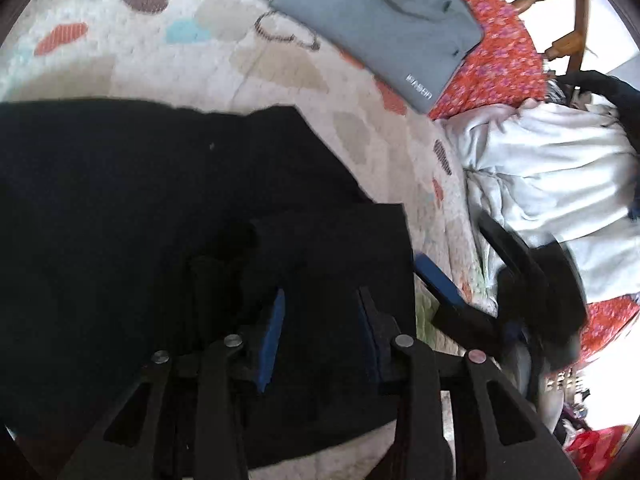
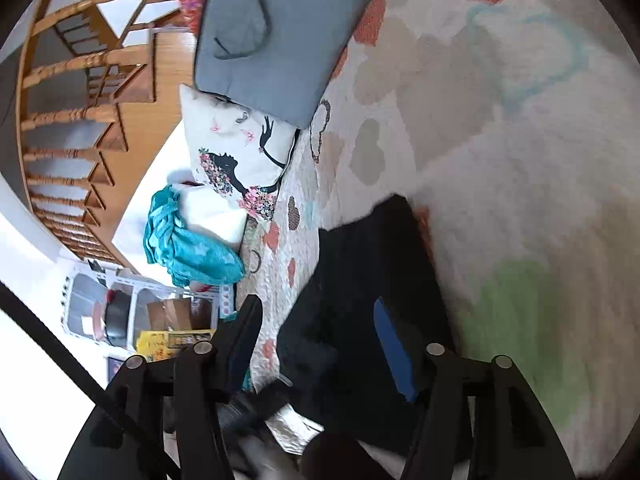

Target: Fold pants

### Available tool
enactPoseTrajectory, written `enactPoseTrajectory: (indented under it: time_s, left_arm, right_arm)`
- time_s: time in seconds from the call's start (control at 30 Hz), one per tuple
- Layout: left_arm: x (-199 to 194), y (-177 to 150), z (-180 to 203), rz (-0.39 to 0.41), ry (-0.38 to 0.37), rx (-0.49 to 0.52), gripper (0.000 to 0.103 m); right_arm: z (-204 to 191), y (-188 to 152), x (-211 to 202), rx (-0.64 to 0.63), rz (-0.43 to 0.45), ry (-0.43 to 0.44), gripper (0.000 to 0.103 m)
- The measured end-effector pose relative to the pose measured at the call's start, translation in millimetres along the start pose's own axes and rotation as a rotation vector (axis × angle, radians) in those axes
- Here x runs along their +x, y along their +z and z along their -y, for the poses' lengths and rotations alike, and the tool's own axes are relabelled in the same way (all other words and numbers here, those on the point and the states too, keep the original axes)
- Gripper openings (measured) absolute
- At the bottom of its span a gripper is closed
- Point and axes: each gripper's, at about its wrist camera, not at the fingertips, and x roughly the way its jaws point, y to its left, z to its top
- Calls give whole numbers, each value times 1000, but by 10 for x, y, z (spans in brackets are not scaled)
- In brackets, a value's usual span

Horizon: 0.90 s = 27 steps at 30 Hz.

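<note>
Black pants [image 1: 160, 200] lie on a quilted bedspread [image 1: 280, 72] with heart shapes. In the left wrist view my left gripper [image 1: 320, 304] is open, its blue-padded fingers [image 1: 272, 336] just over a folded-over end of the pants. My right gripper shows at the right of that view [image 1: 472, 280], open beside the pants' edge. In the right wrist view my right gripper [image 2: 316, 320] is open over another part of the black pants [image 2: 360, 300], which lies between its fingers. No cloth is pinched in either gripper.
A grey laptop sleeve [image 1: 380, 24] lies on the bed beyond the pants. A pile of pale laundry [image 1: 552, 168] sits to the right. A printed pillow [image 2: 240, 152] and teal cloth [image 2: 188, 248] lie at the bed's edge, by a wooden chair [image 2: 80, 120].
</note>
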Motion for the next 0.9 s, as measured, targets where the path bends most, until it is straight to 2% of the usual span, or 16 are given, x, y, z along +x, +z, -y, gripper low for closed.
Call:
enactPoseTrajectory:
  time_s: [0.07,0.1,0.17,0.2,0.27,0.37,0.47,0.53,0.57,0.63,0.67,0.77,0.83,0.9]
  left_arm:
    - [3,-17,5,-2,7,23,34]
    - [-9,-19,-6,-6,7,29,34]
    - [-5,17,-16,-10,0,27,34]
    - [-8,22,-15,-13,-1,28,34]
    - [2,42,17,-18,6,32,34]
    - [-104,14,135,-6,33,62,34]
    - [-402,-85,302,61,42,124,34]
    - [-656,-159,374,120,42,149,34]
    - [-767,-183,385,143,38,150,35]
    - [-994,-225,394,185,30,142,36]
    - [-1129,-245,384,209,30,137,37]
    - [-1479,-277,313,269,55,130,42]
    - [-1687,-300,261,309,74,122,42]
    - [-1812,-319,253,338,85,125,43]
  right_arm:
    - [55,174,203,-6,-16,-68,64]
    - [87,277,335,-26,-23,-146,63]
    - [45,352,421,-47,-41,-170,62]
    - [-41,348,407,-69,-40,-197,62]
    - [-354,253,227,-212,23,-312,63]
    - [-719,50,-107,-375,81,-421,66]
    - [-1139,-325,-571,-569,204,-556,78]
    - [-1416,-742,-838,-734,351,-668,97]
    - [-1514,-958,-956,-808,436,-701,101]
    - [-1564,-1216,-1126,-879,521,-697,103]
    - [-1538,-1279,-1173,-871,501,-668,103]
    - [-1295,-1182,-1098,-682,255,-610,103]
    - [-1186,-1234,-1102,-620,227,-609,102]
    - [-1148,-1348,-1165,-616,235,-613,102]
